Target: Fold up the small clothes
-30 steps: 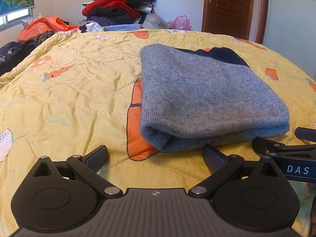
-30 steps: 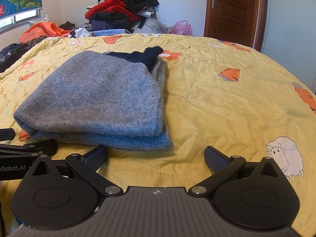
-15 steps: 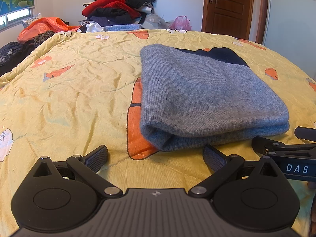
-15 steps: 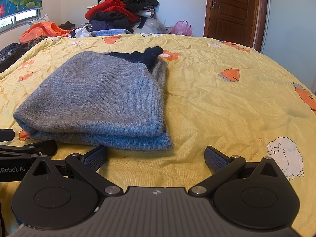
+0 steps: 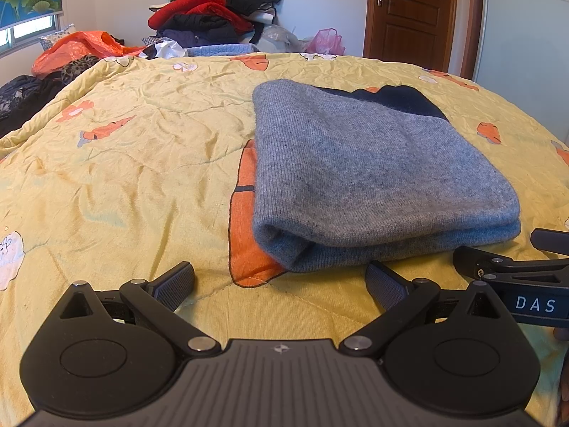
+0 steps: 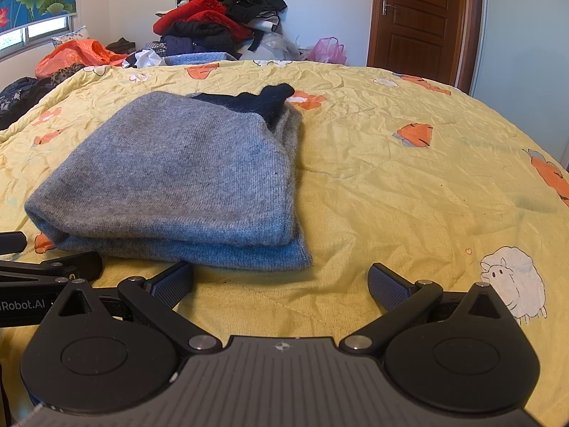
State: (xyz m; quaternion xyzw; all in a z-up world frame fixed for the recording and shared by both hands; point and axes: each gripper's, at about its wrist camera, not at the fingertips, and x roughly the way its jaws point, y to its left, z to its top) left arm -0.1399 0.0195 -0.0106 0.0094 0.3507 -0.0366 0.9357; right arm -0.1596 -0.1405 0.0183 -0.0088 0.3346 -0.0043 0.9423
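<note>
A grey knitted garment with a dark navy part at its far end lies folded in a flat rectangle on the yellow bedspread. It also shows in the right wrist view. My left gripper is open and empty, just short of the garment's near left corner. My right gripper is open and empty, just short of the garment's near right corner. Each gripper shows at the edge of the other's view, the right one and the left one.
A pile of red, black and grey clothes stands beyond the far edge of the bed. Orange fabric lies at the far left. A brown door is at the back right. The bedspread has orange and white prints.
</note>
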